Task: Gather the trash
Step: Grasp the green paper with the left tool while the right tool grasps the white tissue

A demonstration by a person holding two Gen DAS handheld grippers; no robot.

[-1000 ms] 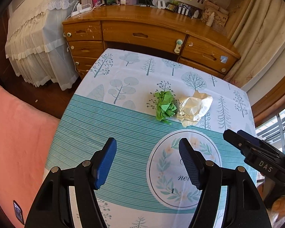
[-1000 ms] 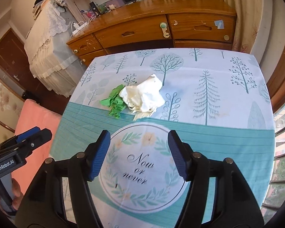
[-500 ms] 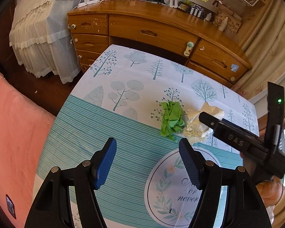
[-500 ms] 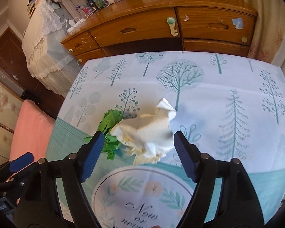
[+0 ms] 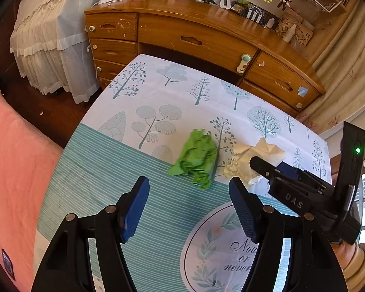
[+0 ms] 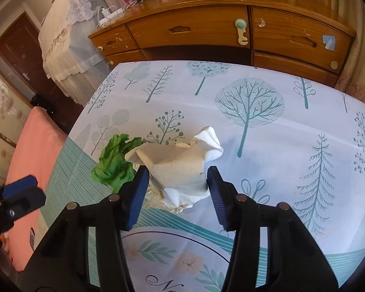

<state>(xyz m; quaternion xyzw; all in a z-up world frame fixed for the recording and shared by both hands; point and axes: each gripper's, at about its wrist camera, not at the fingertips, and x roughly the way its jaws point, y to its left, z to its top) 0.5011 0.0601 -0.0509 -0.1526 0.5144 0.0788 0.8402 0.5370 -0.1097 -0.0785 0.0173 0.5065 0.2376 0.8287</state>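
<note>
Closing around the crumpled cream paper wad (image 6: 180,170) on the tree-print tablecloth (image 6: 267,133), the right gripper (image 6: 177,189) brackets it; the left gripper (image 5: 189,209) hangs open near the crumpled green paper (image 5: 197,158).

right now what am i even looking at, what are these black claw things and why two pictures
They are two hand-held grippers, one in each of a person's hands; no robot arm. Each carries a wide-angle camera looking along its own blue-padded fingers, hence two pictures.

The left gripper hangs open over the tree-print tablecloth, holding nothing. Its view also shows the other gripper from the side.

The right gripper is closing around the crumpled white paper, which sits between its jaws; whether the pads already press on it I cannot tell.

Beside that paper lies a crumpled green paper. Behind the table stands a wooden desk.
</note>
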